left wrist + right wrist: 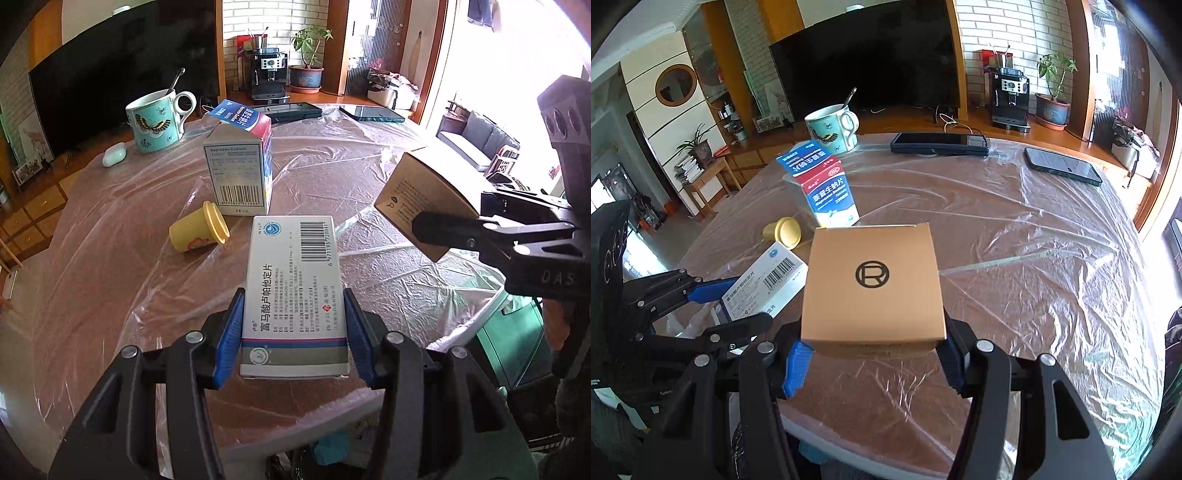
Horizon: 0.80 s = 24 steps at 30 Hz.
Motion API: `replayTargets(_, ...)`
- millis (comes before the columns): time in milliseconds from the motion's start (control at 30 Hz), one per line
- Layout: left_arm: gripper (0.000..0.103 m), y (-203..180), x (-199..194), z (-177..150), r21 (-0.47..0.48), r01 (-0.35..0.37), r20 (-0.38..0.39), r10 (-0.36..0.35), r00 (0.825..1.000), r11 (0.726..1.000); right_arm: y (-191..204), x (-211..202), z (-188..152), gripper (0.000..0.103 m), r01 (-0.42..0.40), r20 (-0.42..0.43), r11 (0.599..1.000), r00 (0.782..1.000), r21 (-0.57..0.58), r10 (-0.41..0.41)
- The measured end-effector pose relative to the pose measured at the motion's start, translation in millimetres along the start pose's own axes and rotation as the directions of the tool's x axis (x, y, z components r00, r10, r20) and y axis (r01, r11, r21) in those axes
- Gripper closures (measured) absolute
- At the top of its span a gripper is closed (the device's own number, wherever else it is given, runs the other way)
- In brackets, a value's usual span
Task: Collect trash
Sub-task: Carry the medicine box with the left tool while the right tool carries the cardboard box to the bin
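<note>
Near the worktop edge, bare sheeting stretches right. The left gripper clamps a white medicine box, long axis pointing away; the right gripper clamps a tan carton.

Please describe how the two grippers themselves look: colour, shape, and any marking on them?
Both the left gripper and the right gripper are black, angular linkage frames with silver rivets. Their jaws carry blue ribbed pads. The right gripper's body shows the letters "DAS".
</note>
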<state>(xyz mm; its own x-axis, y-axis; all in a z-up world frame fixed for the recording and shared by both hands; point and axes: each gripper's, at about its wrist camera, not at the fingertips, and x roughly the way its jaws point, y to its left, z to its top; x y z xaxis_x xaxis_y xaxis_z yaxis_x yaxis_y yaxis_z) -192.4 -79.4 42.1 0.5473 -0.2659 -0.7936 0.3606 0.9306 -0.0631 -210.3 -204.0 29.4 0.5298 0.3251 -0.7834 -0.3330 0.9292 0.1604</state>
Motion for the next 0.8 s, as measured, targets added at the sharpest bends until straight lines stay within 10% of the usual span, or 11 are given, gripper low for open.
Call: replayTargets(800, 0.051, -12, -31, -22, 0.011, 0.027, 0.022, -0.027, 0.999, 1.0, 14, -40, -32, 0.045, -0.021, 0.022, 0.999, 1.0, -0.04, 0.022)
